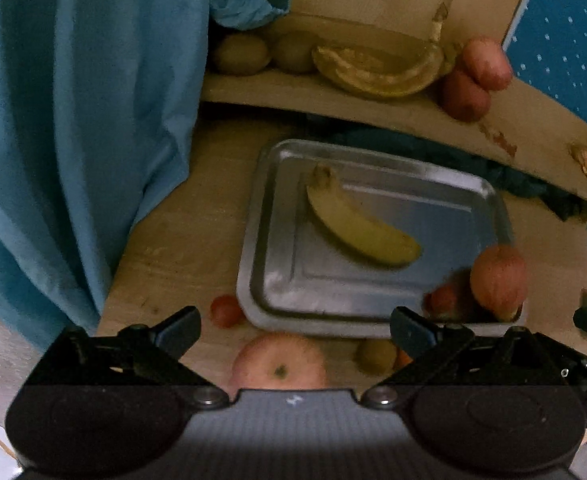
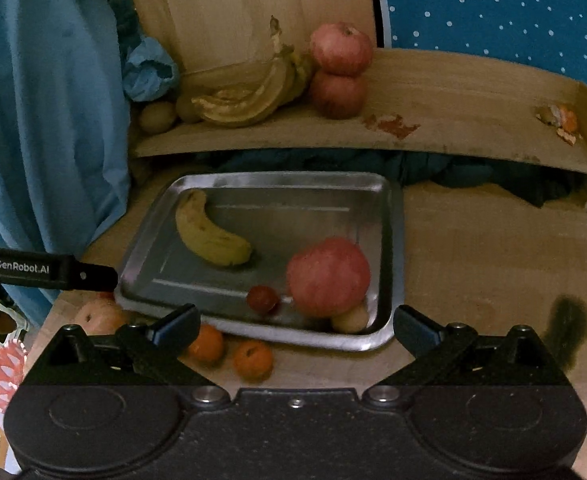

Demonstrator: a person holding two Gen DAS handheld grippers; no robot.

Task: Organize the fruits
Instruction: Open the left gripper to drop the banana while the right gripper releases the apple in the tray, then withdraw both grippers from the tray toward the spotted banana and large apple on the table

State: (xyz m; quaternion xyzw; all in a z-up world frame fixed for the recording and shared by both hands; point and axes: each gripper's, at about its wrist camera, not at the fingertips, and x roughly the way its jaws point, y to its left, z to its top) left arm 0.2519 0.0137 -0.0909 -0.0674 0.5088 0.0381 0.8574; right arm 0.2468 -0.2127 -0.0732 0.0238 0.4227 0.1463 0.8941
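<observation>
**Q:** State the layout, largest item first.

**A:** Wooden table (image 2: 473, 240). Behind it, a raised wooden shelf (image 2: 433, 92) carrying a bunch of bananas (image 2: 249, 100), two stacked apples (image 2: 339, 72) and kiwis. On the table, a metal tray (image 2: 277, 192). Inside the tray: one banana (image 2: 209, 236) at the far left; one large apple (image 2: 327, 276) at the near right corner, touching a small pale fruit beneath it; one small red tomato (image 2: 262, 299) just beside the apple.

**Q:** What lies outside the tray?

**A:** Along its near edge on the table: a second apple (image 1: 279, 362), a kiwi (image 1: 375, 356), a loose tomato (image 1: 225, 311) and two oranges (image 2: 229, 350).

**Q:** Gripper status?

**A:** Left gripper (image 1: 295, 330): jaws wide apart, nothing between them, positioned directly above the loose apple. Right gripper (image 2: 295, 328): jaws wide apart, nothing held, positioned at the tray's near edge.

**Q:** Step in hand?

**A:** Judged as mid-task, between transfers: some fruit is in the tray, several pieces are not yet collected.

**Q:** Requirement for the next move?

**A:** Probably lower the left gripper over the loose apple, close on its widest part, then lift clear of the tray rim before placing. Round fruit may roll; centre it first.
</observation>
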